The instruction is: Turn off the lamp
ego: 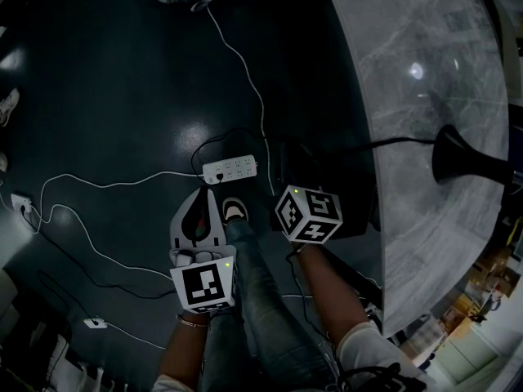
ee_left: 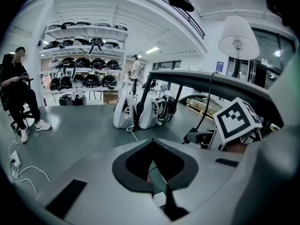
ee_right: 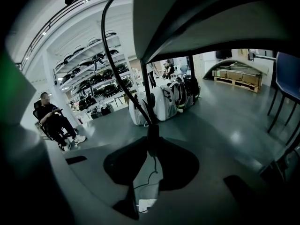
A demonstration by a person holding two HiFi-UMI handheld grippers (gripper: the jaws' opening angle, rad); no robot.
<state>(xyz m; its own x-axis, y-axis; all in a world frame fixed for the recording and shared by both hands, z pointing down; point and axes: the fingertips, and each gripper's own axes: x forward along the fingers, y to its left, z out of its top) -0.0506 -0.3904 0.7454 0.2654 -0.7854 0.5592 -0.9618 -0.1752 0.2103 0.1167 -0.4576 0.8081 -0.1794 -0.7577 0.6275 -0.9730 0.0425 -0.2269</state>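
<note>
Head view: the only print to be seen is the black-and-white square markers on the cube of each gripper. The lamp [ego: 458, 152] is shown by its black flared foot, set well in from the curved edge of the grey marbled desk [ego: 425, 23] that faces the person. Its black lamp cable [ego: 400, 142] is led across the desk top and over that edge. Both grippers are held off the desk, beyond that edge, above the dark floor [ego: 122, 96], where a white power strip [ego: 230, 168] lies.

Left gripper view: the lamp's white shade [ee_left: 239, 35] is seen on a thin stem above the desk's edge. The fingers of the left gripper [ee_left: 151, 144] are pressed together at the tips with nothing between them, well apart from the lamp.

Right gripper view: the lamp cable [ee_right: 105, 27] is brought down in a curve to the right gripper [ee_right: 152, 132], whose fingers are closed on it at a dark block-shaped piece. Below the tips a thinner run of cable is seen.
</note>
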